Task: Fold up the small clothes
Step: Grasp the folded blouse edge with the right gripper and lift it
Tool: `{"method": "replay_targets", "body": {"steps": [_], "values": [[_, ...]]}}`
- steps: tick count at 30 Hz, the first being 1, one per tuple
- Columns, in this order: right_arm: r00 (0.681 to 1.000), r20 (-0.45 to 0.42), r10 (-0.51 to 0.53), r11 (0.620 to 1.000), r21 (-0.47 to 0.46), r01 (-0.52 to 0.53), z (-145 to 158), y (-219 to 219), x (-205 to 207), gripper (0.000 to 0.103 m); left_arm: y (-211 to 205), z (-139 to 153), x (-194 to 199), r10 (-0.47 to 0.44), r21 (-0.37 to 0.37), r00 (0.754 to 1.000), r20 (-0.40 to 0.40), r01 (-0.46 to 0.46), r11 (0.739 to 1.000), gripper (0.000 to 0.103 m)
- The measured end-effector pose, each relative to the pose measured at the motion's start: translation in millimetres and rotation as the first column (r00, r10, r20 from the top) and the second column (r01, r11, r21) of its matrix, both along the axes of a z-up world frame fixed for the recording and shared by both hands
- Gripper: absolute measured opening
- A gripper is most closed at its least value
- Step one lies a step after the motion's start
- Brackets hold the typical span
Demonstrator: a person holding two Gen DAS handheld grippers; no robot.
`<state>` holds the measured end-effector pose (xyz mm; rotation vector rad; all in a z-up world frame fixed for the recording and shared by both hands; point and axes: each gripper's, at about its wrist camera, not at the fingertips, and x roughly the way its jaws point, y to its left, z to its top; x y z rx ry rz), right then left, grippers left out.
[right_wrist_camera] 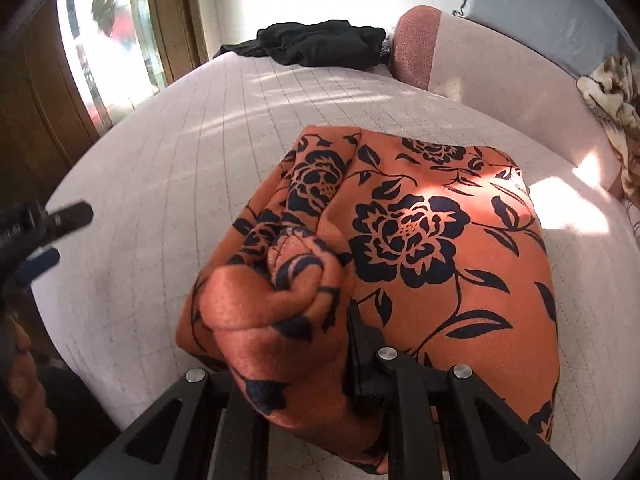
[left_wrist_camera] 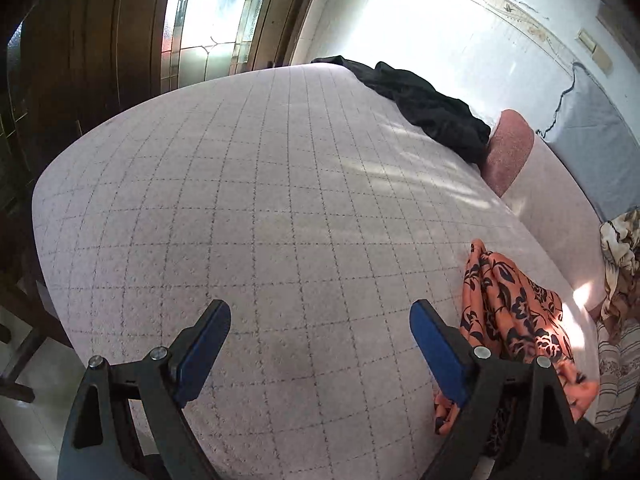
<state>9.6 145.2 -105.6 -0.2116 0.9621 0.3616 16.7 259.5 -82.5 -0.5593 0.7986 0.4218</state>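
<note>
Right claw (right_wrist_camera: 320,320) tilts down, clamped on orange floral garment (right_wrist_camera: 420,232); left claw (left_wrist_camera: 320,320) gapes empty.

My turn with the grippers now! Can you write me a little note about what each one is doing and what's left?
Right gripper: shut on a bunched part of the orange floral garment, which drapes over the grid-patterned table cover.
Left gripper: open, empty, over bare cover beside the garment.
Black garment: crumpled at the far edge, untouched.
Done: orange one picked up. No neat fold shows yet.
Left: spread and fold it, then probably the black one.
</note>
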Motion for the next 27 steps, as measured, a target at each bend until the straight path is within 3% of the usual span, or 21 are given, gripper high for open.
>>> {"method": "replay_targets", "body": {"steps": [5, 9, 11, 15, 17, 20, 22, 24, 25, 26, 27], "values": [[0.996, 0.085, -0.025, 0.997, 0.070, 0.020, 32, 19, -1, 0.017, -7, 3, 2, -0.044, 0.033, 0.999, 0.006, 0.044, 0.999, 0.091], [0.999, -0.018, -0.035, 0.999, 0.026, 0.036, -11, 45, 3, 0.023, 1, 1, 0, -0.024, 0.015, 1.000, 0.004, 0.024, 1.000, 0.091], [0.999, 0.052, -0.012, 1.000, -0.003, 0.012, -14, 51, -8, 0.026, 2, 3, -6, -0.027, 0.022, 1.000, 0.007, 0.027, 0.999, 0.091], [0.999, -0.006, -0.054, 0.982, 0.183, 0.055, 6, 25, 2, 0.022, 0, 3, -5, -0.037, 0.028, 0.999, 0.005, 0.036, 0.999, 0.091], [0.993, -0.034, -0.117, 0.953, 0.279, 0.122, 16, 2, 11, 0.020, -2, 3, -4, -0.042, 0.027, 0.999, 0.002, 0.042, 0.999, 0.091], [0.974, -0.088, -0.209, 0.861, 0.456, 0.226, 28, -34, 17, 0.018, -4, 3, -3, -0.052, 0.034, 0.999, 0.002, 0.052, 0.998, 0.091], [0.964, -0.055, -0.259, 0.797, 0.551, 0.246, 43, -49, 9, 0.018, -4, 4, -3, -0.051, 0.038, 0.999, 0.004, 0.051, 0.998, 0.091], [0.954, 0.017, -0.298, 0.778, 0.584, 0.232, 58, -49, -1, 0.018, -3, 3, -3, -0.046, 0.035, 0.999, 0.003, 0.045, 0.998, 0.091], [0.954, 0.036, -0.299, 0.777, 0.589, 0.222, 61, -45, -5, 0.018, -3, 3, -3, -0.044, 0.032, 0.999, 0.003, 0.044, 0.999, 0.091], [0.960, 0.042, -0.275, 0.803, 0.560, 0.206, 59, -35, -4, 0.018, -3, 2, -2, -0.043, 0.031, 0.999, 0.001, 0.043, 0.999, 0.091], [0.972, 0.038, -0.232, 0.855, 0.485, 0.185, 49, -19, 0, 0.018, -4, 2, -1, -0.044, 0.029, 0.999, -0.001, 0.044, 0.999, 0.091]]}}
